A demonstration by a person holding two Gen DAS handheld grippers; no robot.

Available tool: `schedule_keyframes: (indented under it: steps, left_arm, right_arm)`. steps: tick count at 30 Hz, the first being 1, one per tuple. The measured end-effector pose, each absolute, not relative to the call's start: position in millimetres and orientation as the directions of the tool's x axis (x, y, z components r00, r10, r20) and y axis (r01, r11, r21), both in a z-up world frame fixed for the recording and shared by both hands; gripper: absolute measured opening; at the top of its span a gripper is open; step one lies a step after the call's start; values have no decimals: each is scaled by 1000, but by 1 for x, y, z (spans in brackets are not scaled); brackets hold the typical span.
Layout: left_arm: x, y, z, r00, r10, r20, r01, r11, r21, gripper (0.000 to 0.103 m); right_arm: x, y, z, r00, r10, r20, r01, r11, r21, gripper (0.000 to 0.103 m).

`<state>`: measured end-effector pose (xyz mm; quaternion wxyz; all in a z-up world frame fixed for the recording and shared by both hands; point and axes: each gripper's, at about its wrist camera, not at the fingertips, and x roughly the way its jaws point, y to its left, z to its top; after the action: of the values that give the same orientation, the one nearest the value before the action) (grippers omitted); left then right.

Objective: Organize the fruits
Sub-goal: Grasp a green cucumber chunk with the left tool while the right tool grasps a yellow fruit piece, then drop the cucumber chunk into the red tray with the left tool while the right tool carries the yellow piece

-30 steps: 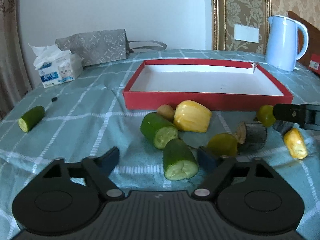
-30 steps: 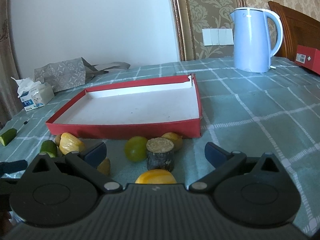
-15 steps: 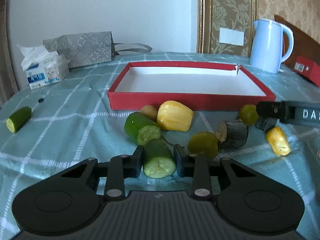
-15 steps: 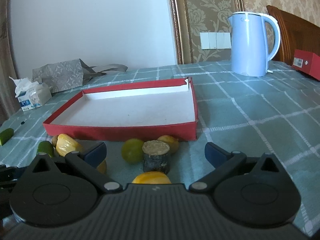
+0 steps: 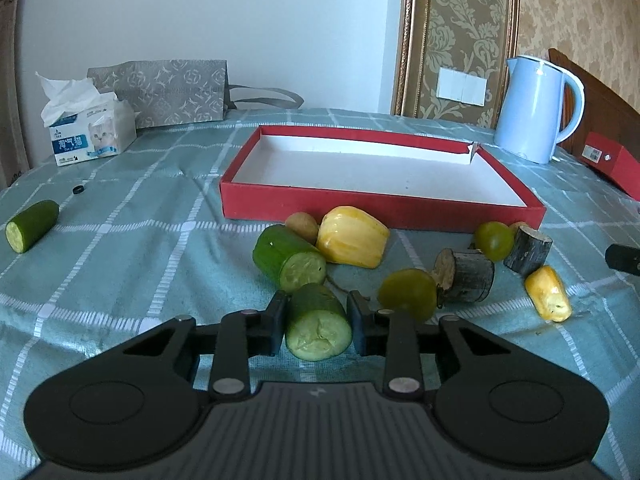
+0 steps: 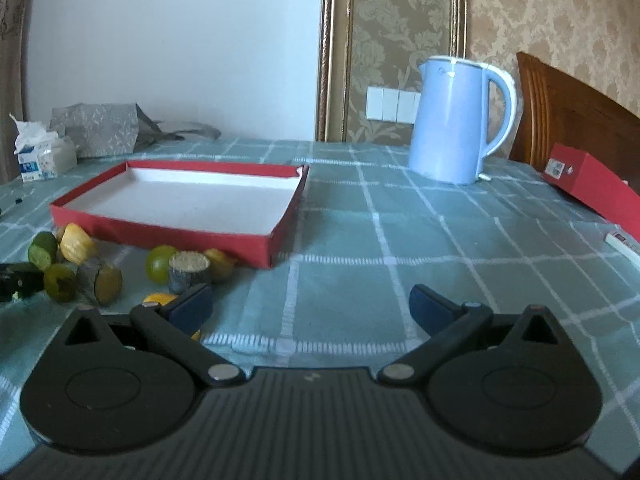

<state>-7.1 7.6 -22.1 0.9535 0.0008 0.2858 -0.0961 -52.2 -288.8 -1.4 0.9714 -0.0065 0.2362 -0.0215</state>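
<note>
The left gripper (image 5: 318,322) has its fingers pressed against both sides of a cucumber piece (image 5: 318,326) at the near edge of the fruit cluster on the desk (image 5: 120,248), probably to carry it into the empty red tray (image 5: 380,210) just behind. The right gripper (image 6: 310,306) hangs wide open and empty over bare cloth, right of the fruit.

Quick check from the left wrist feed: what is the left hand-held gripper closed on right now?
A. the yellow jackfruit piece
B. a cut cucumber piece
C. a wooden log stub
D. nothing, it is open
B: the left hand-held gripper has a finger pressed on each side of the cucumber piece, cut face toward the camera; the red box is empty.
</note>
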Motion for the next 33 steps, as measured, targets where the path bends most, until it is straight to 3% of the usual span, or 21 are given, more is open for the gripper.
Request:
schedule_keyframes:
  steps: [4, 8, 13, 15, 19, 21, 26, 33]
  left_arm:
    - [-8, 6, -23, 820, -176, -544, 186, 982, -37, 31]
    - [-8, 6, -22, 820, -177, -544, 186, 982, -38, 31]
    - [-8, 6, -22, 820, -176, -544, 186, 982, -38, 31]
    - [-8, 6, -22, 820, -176, -544, 186, 982, -37, 31]
    - [-8, 6, -22, 820, -177, -544, 186, 982, -39, 31]
    - [-8, 5, -22, 820, -178, -544, 187, 981, -39, 31]
    - [-10, 4, -22, 823, -187, -537, 197, 980, -38, 31]
    - [-14, 7, -21, 838, -190, -511, 194, 980, -46, 31]
  right_arm:
    - [-54, -276, -3, 882, 61, -468, -63, 998, 12, 103]
    - [-49, -251, -8, 867, 111, -485, -145, 989, -34, 86]
    - [-27, -236, -19, 819, 175, -547, -202, 979, 11, 79]
    - [-19, -235, -23, 798, 197, -569, -213, 976, 40, 66]
    - [-13, -232, -27, 783, 209, -586, -222, 974, 51, 54]
    - [-13, -230, -26, 781, 219, -585, -236, 971, 49, 41]
    - [-18, -219, -27, 798, 189, -572, -244, 970, -20, 40]
    - [-20, -240, -15, 819, 222, -529, -205, 974, 93, 40]
